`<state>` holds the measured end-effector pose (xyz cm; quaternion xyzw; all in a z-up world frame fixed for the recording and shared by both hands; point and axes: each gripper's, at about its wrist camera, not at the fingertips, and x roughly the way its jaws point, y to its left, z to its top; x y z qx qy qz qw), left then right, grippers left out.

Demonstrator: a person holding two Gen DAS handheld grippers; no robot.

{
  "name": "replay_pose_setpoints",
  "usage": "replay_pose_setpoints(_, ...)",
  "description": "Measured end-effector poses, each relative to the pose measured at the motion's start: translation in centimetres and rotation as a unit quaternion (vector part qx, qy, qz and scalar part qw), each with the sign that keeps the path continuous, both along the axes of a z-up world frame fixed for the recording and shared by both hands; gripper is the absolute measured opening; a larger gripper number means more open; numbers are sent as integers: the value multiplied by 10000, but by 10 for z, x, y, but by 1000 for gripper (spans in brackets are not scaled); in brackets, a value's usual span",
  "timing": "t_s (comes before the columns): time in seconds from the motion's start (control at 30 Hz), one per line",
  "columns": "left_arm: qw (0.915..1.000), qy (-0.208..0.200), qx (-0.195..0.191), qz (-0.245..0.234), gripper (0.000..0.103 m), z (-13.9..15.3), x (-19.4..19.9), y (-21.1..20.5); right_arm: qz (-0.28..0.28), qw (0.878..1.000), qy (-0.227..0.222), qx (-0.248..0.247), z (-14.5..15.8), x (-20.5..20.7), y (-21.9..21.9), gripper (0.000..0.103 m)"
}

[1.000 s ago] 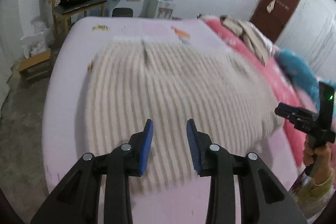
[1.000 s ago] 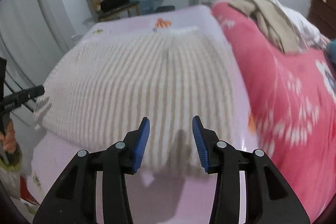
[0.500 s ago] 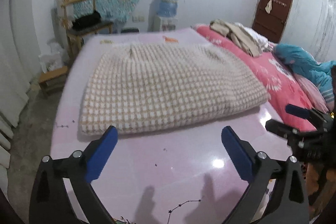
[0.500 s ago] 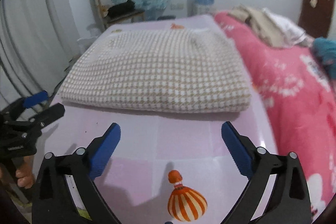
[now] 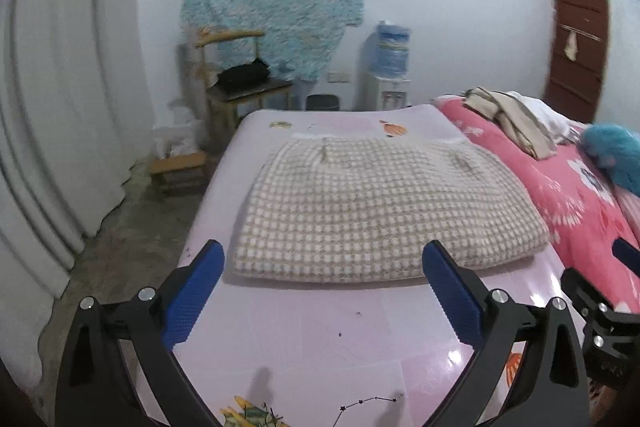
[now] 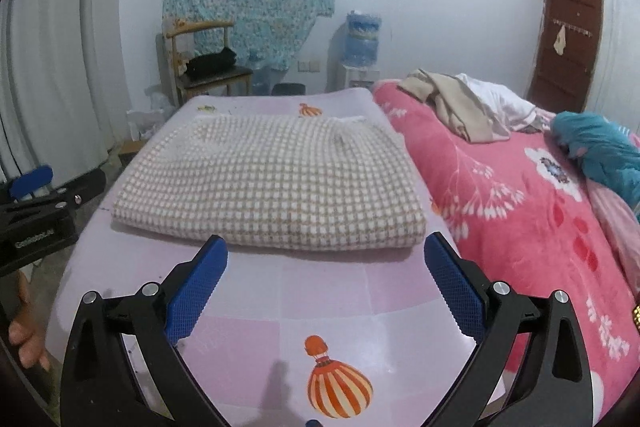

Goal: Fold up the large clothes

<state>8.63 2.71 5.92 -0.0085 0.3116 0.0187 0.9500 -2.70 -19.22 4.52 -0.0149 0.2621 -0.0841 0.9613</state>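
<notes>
A folded beige-and-white checked garment (image 5: 376, 215) lies flat on the pink mat (image 5: 320, 331); it also shows in the right wrist view (image 6: 276, 187). My left gripper (image 5: 323, 263) is wide open and empty, held back from the garment's near edge. My right gripper (image 6: 326, 259) is wide open and empty, also just short of the near edge. The right gripper's side (image 5: 600, 311) shows at the right of the left wrist view; the left gripper's side (image 6: 36, 203) shows at the left of the right wrist view.
A pink flowered blanket (image 6: 520, 195) lies to the right with a heap of beige and white clothes (image 6: 460, 99) and a teal item (image 6: 600, 143). A wooden chair (image 5: 236, 83), a stool (image 5: 180, 167) and a water dispenser (image 5: 390, 67) stand by the far wall.
Both grippers opened from nearly shut to wide open and drew back from the garment. The garment now lies still and folded on the mat.
</notes>
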Motion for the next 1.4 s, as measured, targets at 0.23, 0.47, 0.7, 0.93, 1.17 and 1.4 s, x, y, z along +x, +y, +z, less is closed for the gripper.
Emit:
replay_pose_setpoints(0.23, 9973, 638, 309, 198, 97, -15, 13, -10, -163, 9992, 276, 230, -5, 12, -5, 95)
replay_pose_setpoints(0.47, 9930, 1084, 432, 200, 97, -32, 18, -19, -203, 9966, 766, 239, -22, 26, 0, 95)
replay_pose_setpoints(0.7, 9906, 1251, 535, 126, 97, -39, 23, -24, -180, 9947, 964, 295, -29, 31, 0, 95)
replay_pose_setpoints(0.93, 9890, 1372, 542, 63, 97, -45, 27, -30, -192, 9938, 1053, 299, -31, 33, 2, 95)
replay_pose_setpoints(1.17, 9882, 1447, 502, 54, 97, -48, 27, -30, -200, 9935, 1087, 288, -31, 32, 4, 95)
replay_pose_setpoints(1.4, 9883, 1451, 472, 27, 97, -47, 25, -30, -207, 9934, 1093, 288, -31, 32, 4, 95)
